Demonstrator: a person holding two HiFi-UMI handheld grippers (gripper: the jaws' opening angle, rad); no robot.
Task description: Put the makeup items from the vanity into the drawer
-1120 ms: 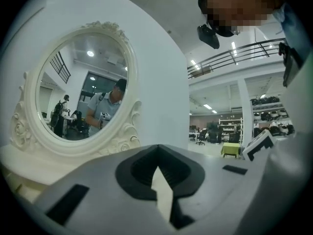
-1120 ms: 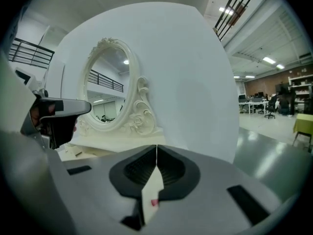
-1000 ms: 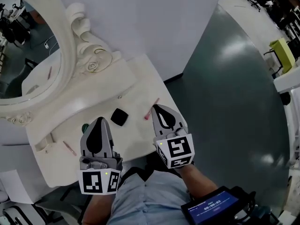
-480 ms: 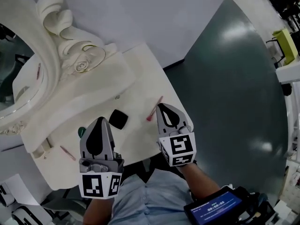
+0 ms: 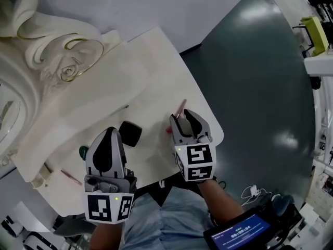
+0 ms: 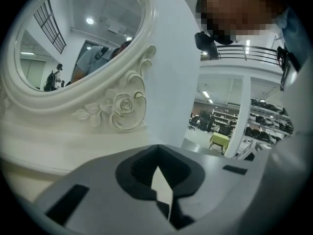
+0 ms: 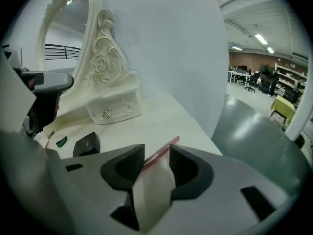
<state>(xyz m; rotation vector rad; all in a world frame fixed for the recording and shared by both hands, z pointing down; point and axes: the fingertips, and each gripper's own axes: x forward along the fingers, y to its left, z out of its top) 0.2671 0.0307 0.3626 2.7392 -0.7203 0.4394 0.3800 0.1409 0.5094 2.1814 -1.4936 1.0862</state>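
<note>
One view, the right gripper view, shows the drawer (image 7: 113,111) front.

Two pink pencils, one far right (image 5: 180,107), one near left (image 5: 70,177); one black compact (image 5: 129,133); one small green item (image 5: 83,151); one mirror (image 6: 83,38).

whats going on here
A person holds a tool in each hand over the white vanity. The right tool has jaws that have just been opening; a pink pencil lying on the top shows in the gap between them, not gripped. The left tool is shut and empty near a black compact.
</note>
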